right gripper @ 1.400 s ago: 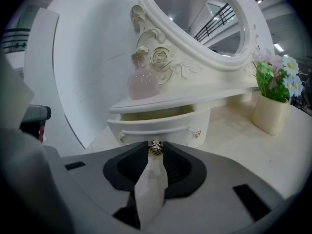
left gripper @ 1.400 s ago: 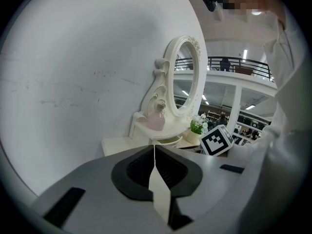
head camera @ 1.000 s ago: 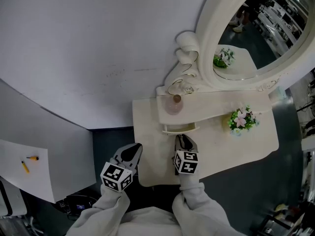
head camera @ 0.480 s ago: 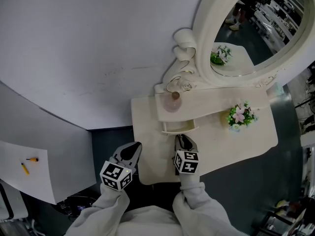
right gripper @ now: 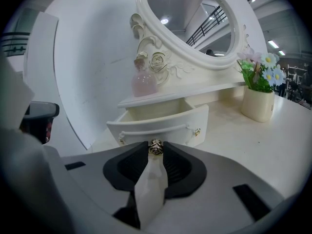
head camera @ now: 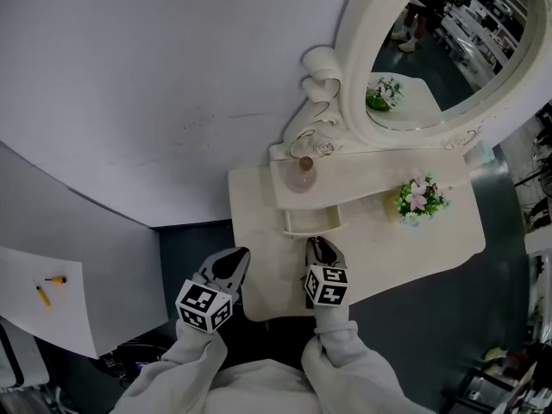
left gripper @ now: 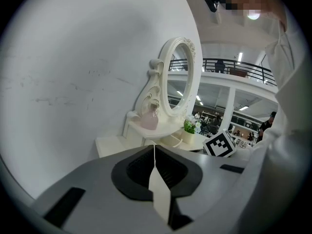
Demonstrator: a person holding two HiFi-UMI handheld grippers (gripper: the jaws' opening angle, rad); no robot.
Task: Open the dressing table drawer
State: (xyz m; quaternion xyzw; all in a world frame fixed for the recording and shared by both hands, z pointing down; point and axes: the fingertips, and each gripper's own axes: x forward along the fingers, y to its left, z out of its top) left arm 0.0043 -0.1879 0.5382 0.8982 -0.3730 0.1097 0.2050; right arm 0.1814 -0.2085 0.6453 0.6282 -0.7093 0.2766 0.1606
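White curved wall backs a cream dressing table [head camera: 379, 244] w/ one oval mirror [head camera: 431, 41] at its back edge. Far left, off the table, one white sheet [head camera: 60, 317] carries two small orange bits, too small to name.

Left gripper [head camera: 235, 259] hangs just off the table's front-left corner, jaws pressed together on nothing. It's prob. parked there so as not to block the pull path.

Right gripper [head camera: 321, 243] is over the front edge, left of middle, pointing at the drawer [head camera: 312, 223]. The drawer sits under the raised shelf toward the back-left & is already part-way out, inside showing. The jaws are clamped on the drawer's knob [right gripper: 155, 148], one small brass one at the middle of the drawer front. A grip there should let a straight pull slide the drawer w/o skewing.

On the shelf above, one pink bottle [head camera: 301, 178] stands upright near the back-left corner, clear of the drawer. Toward the right edge, one flower pot [head camera: 419, 205] stands well apart from both grippers. The 2nd bunch, seen in the mirror, is its reflection.

Count: 2 grippers, 1 drawer, 1 knob.
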